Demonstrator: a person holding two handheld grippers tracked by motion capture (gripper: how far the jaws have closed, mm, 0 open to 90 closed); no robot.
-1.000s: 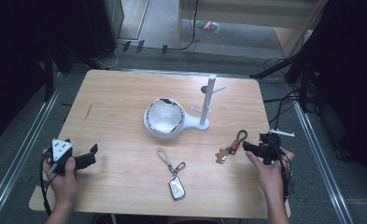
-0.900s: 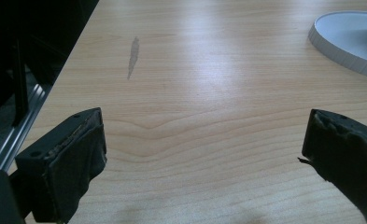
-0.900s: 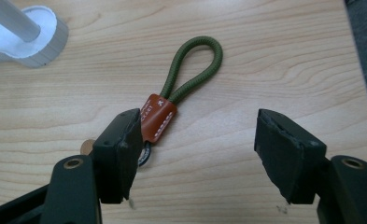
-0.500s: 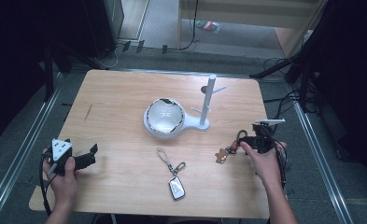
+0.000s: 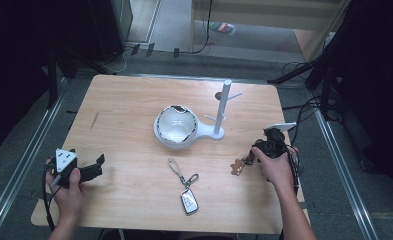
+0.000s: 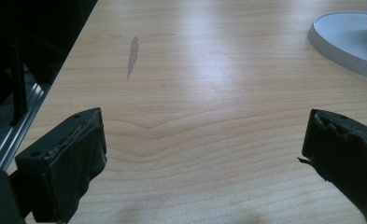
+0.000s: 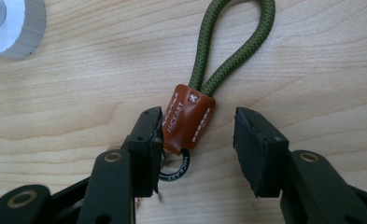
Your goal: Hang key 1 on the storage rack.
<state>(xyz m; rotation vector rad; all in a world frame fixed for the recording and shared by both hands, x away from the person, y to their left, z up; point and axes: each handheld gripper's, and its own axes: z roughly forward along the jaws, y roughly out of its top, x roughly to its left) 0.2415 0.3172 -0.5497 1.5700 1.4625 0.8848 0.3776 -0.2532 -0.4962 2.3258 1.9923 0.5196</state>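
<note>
right gripper (image 7: 197,135) low over the table (image 5: 124,115), its jaws half closed and just been closing. brown leather tab (image 7: 187,119) of the green cord keychain (image 7: 232,46) sits between the 2 pads: left pad touches the tab's edge, right pad still apart from it, so no grip yet. black ring (image 7: 177,168) under the tab, partly hidden by the left jaw. cord loop runs straight ahead of the jaws, flat on the wood. in the high view the right gripper (image 5: 254,156) covers most of the keychain (image 5: 238,166); only its near end with a small charm shows, hard to make out.

left gripper (image 6: 204,154) jaws wide, nothing between them, bare wood ahead. in the high view the left gripper (image 5: 100,165) is held at the table's near left edge.

car key (image 5: 188,200) on a strap lies between the 2 grippers. farther off, white round bowl-like dish (image 5: 176,126); contents can't be read. beside it white peg stand (image 5: 223,111), pegs bare.
</note>
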